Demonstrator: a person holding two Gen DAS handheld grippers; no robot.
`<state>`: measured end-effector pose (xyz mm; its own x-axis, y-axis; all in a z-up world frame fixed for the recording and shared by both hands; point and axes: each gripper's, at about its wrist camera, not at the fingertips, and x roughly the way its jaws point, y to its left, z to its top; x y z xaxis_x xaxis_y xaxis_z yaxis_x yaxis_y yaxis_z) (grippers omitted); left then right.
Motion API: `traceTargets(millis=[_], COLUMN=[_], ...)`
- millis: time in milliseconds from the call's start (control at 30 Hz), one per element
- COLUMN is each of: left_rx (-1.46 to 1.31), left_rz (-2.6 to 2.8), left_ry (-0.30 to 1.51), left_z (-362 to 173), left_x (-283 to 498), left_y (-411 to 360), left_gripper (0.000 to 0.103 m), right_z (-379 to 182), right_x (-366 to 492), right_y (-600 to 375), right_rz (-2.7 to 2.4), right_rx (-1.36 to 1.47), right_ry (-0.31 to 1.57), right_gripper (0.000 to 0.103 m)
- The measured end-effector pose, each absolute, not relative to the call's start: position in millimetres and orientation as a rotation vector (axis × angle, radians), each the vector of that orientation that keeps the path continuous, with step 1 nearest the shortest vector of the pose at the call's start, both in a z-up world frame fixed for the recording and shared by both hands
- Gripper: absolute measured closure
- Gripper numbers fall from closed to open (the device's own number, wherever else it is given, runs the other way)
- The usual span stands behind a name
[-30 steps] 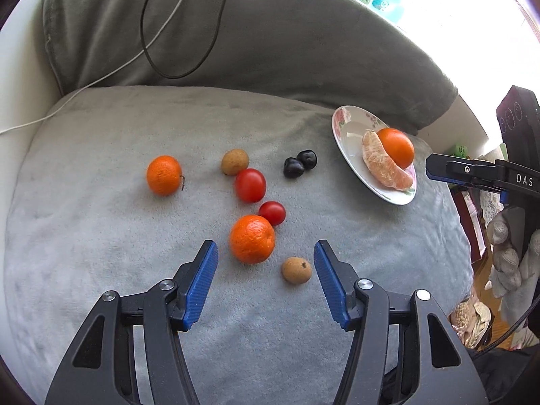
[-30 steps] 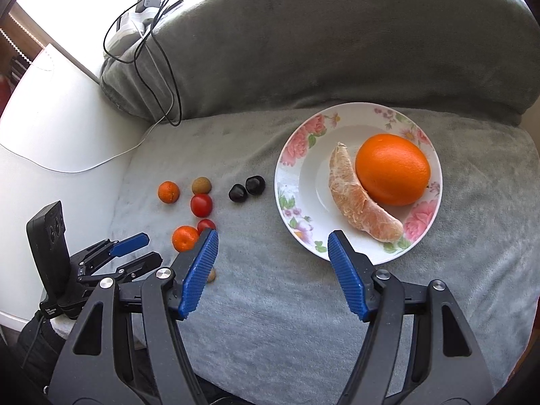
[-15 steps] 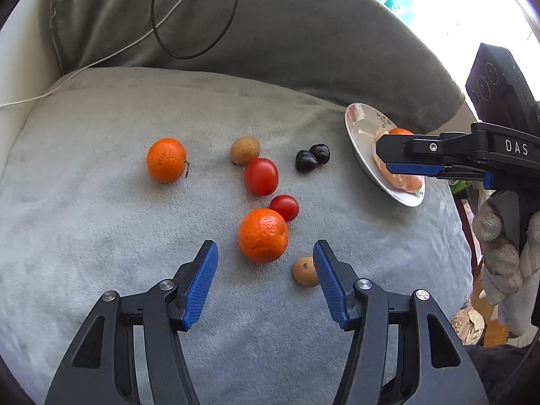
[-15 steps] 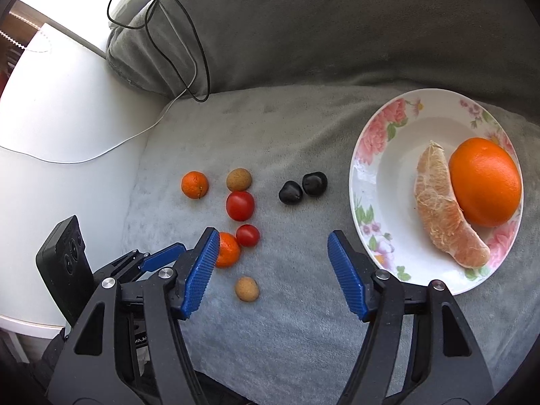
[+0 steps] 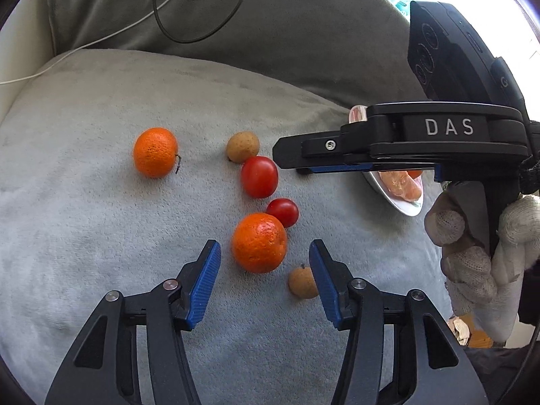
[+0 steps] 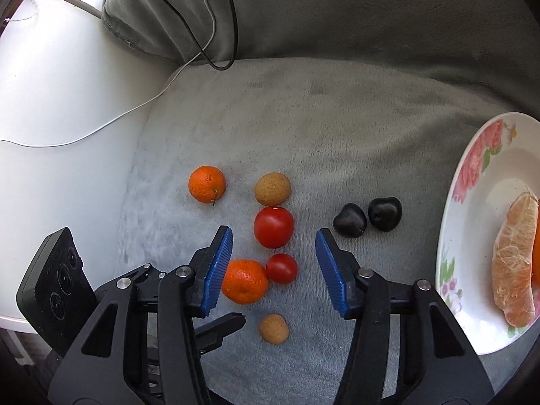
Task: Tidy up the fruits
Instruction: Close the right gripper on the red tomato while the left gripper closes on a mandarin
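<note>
While both tongs (image 5: 265, 281) gape, fruit dots the blanket (image 5: 84, 219).

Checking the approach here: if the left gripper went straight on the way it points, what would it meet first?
Most likely the nearer mandarin, which sits just ahead between the open fingers of the left gripper; depth is uncertain.

- Home, living-room type spot: plush grey seat cushion (image 6: 337, 128) with a matching padded backrest (image 6: 371, 10), looks like a sofa.
- Floral china plate (image 6: 472, 168) set straight on the cushion.
- Loose black cable (image 6: 233, 17) and white cable (image 6: 101, 128) trailing over the upholstery.
</note>
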<state>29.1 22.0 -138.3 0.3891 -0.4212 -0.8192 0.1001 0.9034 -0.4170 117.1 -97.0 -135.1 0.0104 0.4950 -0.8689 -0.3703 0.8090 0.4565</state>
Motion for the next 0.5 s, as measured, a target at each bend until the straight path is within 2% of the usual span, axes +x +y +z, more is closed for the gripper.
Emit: traceTargets(millis=[67,400,500], left_rx=[-0.319,-0.311,-0.307], left_rz=[-0.342,-0.335,-0.337], left_ry=[1.133,1.161,1.169], left_z=[-139,-146,-150], left_x=[30,37,39], left_y=[20,18,15], left_gripper=[0.058,0.06,0.066], right_z=[-139,-153,-158], right_x=[118,121,123], right_y=[-92,-75,-71], right_rz=[0.682,0.683,0.687], right_rx=[0.092,0.048,0.043], right_ry=[1.415,1.44,1.453], right_gripper=[0.051,0.057,0.065])
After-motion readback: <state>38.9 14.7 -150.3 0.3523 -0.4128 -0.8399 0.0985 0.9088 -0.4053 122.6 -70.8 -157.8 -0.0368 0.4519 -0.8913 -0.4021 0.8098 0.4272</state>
